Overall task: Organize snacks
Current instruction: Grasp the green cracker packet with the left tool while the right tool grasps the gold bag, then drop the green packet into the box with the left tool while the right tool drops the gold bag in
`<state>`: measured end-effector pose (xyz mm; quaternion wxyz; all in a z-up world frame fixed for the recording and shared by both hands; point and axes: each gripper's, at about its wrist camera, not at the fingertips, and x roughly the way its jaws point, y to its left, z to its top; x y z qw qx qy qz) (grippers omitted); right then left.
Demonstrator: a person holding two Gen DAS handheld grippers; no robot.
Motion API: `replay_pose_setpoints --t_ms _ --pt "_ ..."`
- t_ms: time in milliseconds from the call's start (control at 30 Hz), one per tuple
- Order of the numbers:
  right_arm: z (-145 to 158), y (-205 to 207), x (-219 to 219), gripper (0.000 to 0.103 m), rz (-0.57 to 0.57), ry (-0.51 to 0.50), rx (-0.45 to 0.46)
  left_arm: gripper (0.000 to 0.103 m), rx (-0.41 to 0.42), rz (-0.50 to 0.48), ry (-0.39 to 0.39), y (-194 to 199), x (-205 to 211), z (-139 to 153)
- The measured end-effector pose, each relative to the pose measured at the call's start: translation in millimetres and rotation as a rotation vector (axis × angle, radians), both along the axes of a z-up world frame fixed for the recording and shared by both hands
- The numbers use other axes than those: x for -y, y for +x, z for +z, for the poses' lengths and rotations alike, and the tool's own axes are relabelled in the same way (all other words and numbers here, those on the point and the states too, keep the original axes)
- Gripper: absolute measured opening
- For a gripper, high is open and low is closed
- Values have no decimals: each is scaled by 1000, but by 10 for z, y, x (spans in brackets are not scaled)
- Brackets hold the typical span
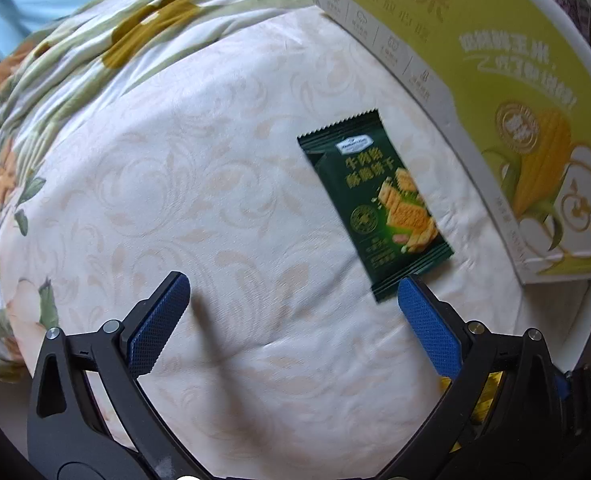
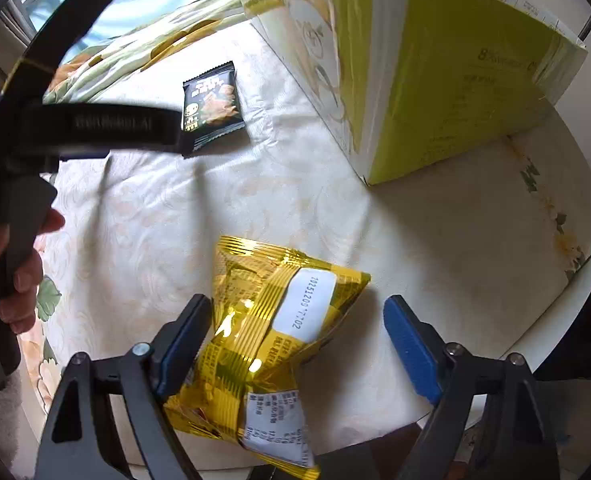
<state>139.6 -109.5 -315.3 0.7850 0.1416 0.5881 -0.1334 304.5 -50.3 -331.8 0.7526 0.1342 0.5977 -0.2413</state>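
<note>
Right gripper [image 2: 295, 336] brackets the crinkled gold foil snack bag [image 2: 271, 320] on the pale patterned tablecloth [image 2: 255, 192], left pad touching, right pad clear, not yet clenched; left gripper [image 1: 293, 308] hangs released beside the dark green biscuit packet [image 1: 375, 204], presumably its pickup target.

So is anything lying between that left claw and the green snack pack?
Nothing visible. The left gripper hangs open over bare tablecloth, and the green pack lies flat just beyond its right-hand finger, uncovered. The yellow box stands beside the pack, not across the way.
</note>
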Motion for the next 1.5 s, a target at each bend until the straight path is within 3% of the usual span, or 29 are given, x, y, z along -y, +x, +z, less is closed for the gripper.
replay_pose_setpoints --t_ms 133,300,333,467,567,633,700,967,1200,1500 --pt "-37 25 -14 70 29 16 -5 103 17 43 -24 126 203 59" --pt "-29 73 -65 66 67 3 -1 101 34 34 11 159 488 -21" --pt "-26 79 -64 65 72 1 0 93 35 31 18 147 516 -39" --pt "-6 117 -51 63 96 -9 5 85 56 19 38 111 537 -48" --pt "30 31 -128 61 108 -14 11 69 72 3 43 90 503 -24" --pt "41 -3 -125 60 114 -13 15 51 76 -9 45 87 494 1" --pt "46 -6 -125 59 118 -16 18 42 80 -29 47 60 504 27" --pt "51 -89 -159 57 125 -35 28 40 68 -45 50 -68 397 46" --pt "85 -63 -98 55 135 -42 39 40 39 -37 66 -360 61 58" --pt "226 -122 -128 54 133 -63 71 40 22 18 23 -563 -386 228"
